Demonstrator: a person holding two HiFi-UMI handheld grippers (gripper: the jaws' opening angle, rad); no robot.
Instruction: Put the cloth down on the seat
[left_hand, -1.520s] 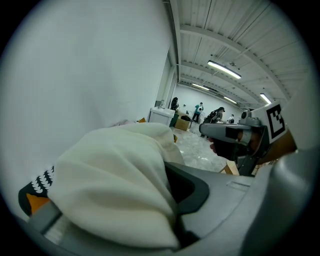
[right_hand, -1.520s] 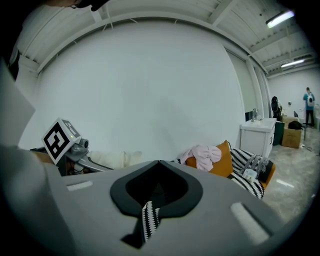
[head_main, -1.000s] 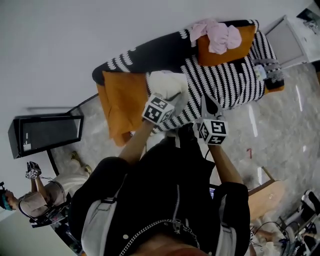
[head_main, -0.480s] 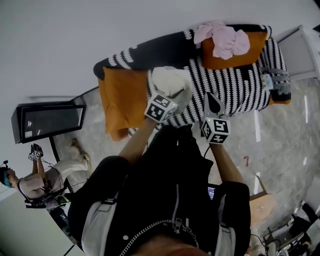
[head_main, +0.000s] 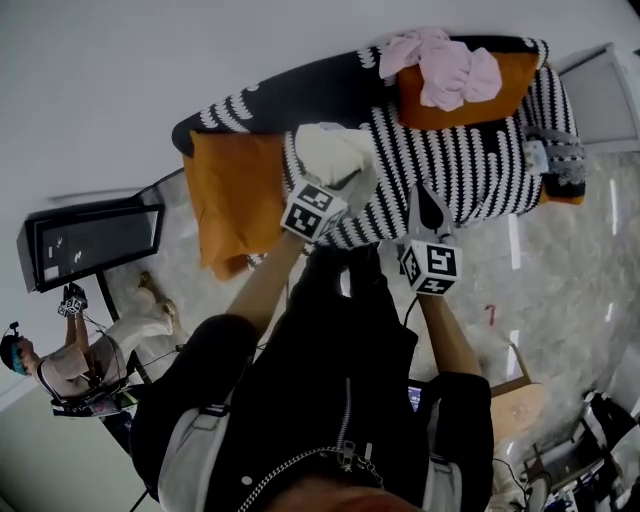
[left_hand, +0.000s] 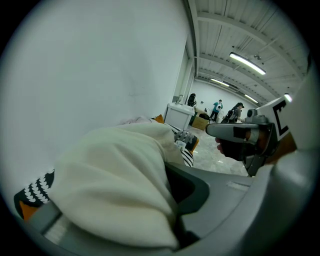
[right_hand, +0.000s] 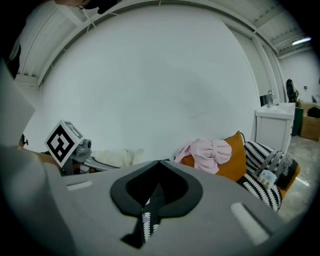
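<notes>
Cloth (head_main: 335, 155), cream, bunched, clamped in the left gripper (head_main: 340, 185). The left gripper view shows the pads pressed on it, with the fabric (left_hand: 115, 185) bulging over the lower jaw. It is held over the left part of the sofa (head_main: 470, 170) seat, just beside the orange cushion (head_main: 235, 195) at the seat's left end. Cannot tell whether it touches the striped cover. Right gripper (head_main: 424, 205) is at the seat's front edge, near the middle. Its jaws are together with nothing between them (right_hand: 157, 172), only a sliver of stripes showing past the tips. Nothing lies between the cloth and the seat below it. A second orange cushion (head_main: 450, 105) leans at the back toward the right end, with a pink cloth (head_main: 445, 70) heaped on it. A small grey bundle (head_main: 555, 160) is at the right end, too small to identify. The sofa cover is black-and-white striped, with a plain white wall (head_main: 120, 80) behind and a pale marbled floor (head_main: 570, 280). A white cabinet (head_main: 600, 100) stands past the sofa's right end, and a black-framed glass piece (head_main: 90, 245) past its left. Another person (head_main: 80, 370) stands by that piece. Against a second ago, the cloth is in the same clamp over the same stretch of seat, and the right jaws are still closed. Only the camera has shifted slightly.
</notes>
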